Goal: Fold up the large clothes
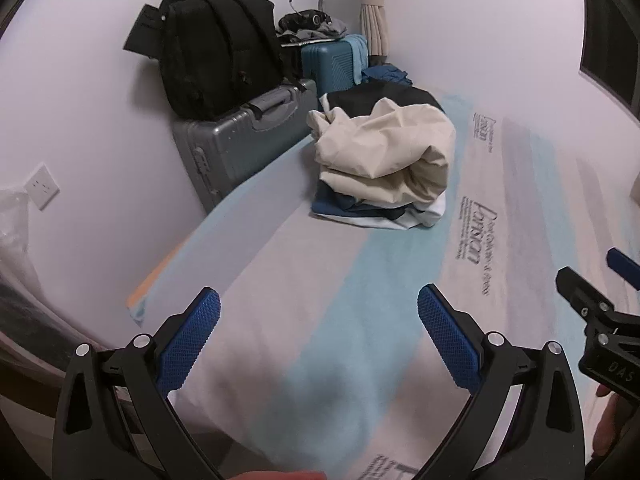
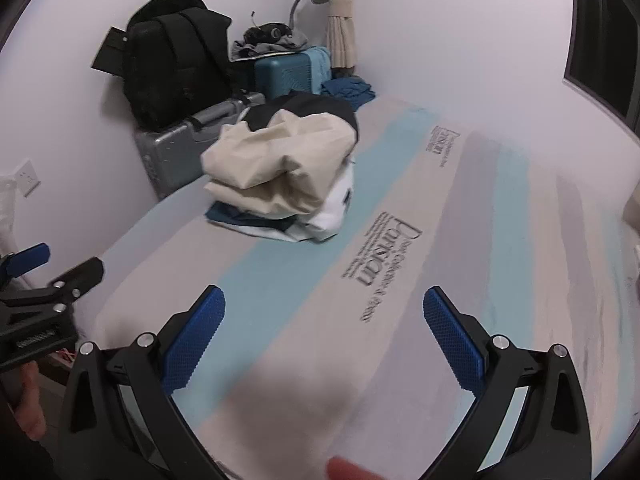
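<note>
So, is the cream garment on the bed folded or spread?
Folded roughly: the cream garment lies bunched in layers on the clothes pile.

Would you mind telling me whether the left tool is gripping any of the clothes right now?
No, the left tool is open with nothing between its fingers, and the clothes pile lies well beyond it on the mattress.

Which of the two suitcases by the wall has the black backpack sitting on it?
The grey suitcase, nearest the bed's edge, carries the black backpack. The teal suitcase behind it holds only a small heap of dark clothes.
</note>
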The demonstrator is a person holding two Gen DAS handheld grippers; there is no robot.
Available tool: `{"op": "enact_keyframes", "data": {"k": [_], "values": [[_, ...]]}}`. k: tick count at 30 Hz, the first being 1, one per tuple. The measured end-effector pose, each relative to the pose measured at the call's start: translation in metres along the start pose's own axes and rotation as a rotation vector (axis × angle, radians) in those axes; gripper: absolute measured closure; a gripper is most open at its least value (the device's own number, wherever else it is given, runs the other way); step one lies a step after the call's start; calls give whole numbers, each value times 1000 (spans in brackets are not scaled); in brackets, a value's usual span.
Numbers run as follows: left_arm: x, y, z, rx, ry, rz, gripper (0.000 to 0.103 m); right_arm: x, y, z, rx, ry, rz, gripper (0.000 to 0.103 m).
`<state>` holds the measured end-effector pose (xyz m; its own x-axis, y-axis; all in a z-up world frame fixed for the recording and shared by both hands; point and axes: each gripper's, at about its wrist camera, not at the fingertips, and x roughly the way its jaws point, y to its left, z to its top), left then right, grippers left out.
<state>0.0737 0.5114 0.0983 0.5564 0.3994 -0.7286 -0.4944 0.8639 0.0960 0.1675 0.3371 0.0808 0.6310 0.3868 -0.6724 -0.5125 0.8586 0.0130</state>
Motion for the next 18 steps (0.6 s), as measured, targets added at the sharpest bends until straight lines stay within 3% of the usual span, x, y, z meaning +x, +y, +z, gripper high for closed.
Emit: {"op": "enact_keyframes", "data": {"k": [18], "values": [[-16, 7, -11, 11, -33, -37, 6, -19, 18, -7, -7, -43, -40, 7]]}}
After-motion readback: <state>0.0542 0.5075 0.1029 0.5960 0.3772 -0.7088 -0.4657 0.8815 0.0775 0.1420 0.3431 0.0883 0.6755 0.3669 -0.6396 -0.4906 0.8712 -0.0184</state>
